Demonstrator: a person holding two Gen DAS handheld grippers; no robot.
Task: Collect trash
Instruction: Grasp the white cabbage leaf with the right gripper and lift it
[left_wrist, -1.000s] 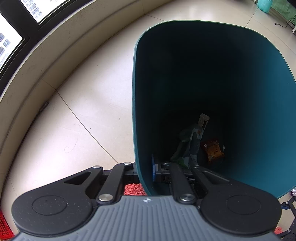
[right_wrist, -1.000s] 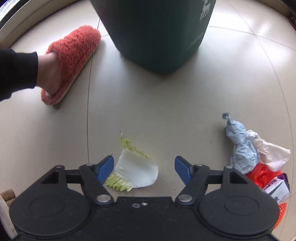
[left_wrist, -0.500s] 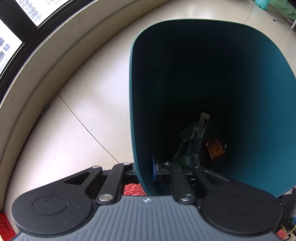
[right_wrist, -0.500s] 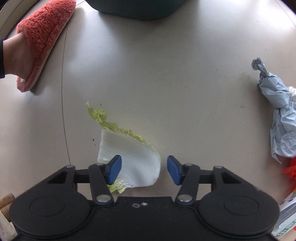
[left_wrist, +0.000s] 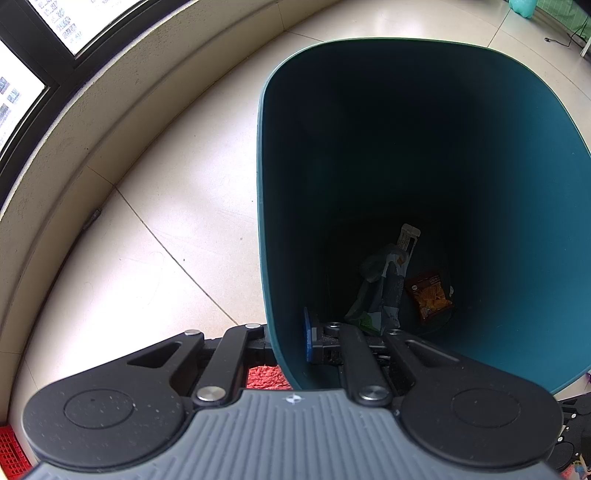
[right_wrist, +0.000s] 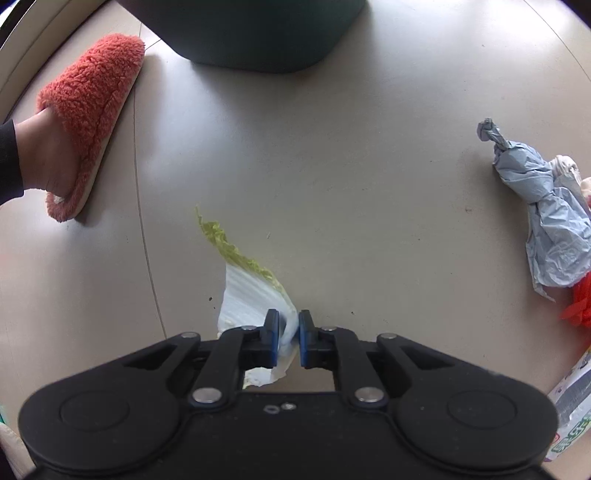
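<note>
Fuzzy orange slipper (right_wrist: 92, 107) on foot, tile floor (right_wrist: 351, 184); window (left_wrist: 22, 74) behind.

- Bin (left_wrist: 406, 155): smooth teal plastic, dull sheen.
- Floor tiles (left_wrist: 177, 206): glossy cream ceramic.
- Slipper (right_wrist: 92, 96): coarse orange fleece cloth.
- Cabbage leaf (right_wrist: 247, 295): waxy, ribbed white stem.
- Grey bag (right_wrist: 546, 221): crinkled thin plastic, at three o'clock.
- Right gripper (right_wrist: 287, 338): matt black plastic, bright metal pins.

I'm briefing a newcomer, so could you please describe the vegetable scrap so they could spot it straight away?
Start at the dark green bin standing on the tiled floor and come toward the camera. The cabbage leaf lies there, pinched in the right claw. It is the only food scrap, white-ribbed with a frilly green edge.
</note>
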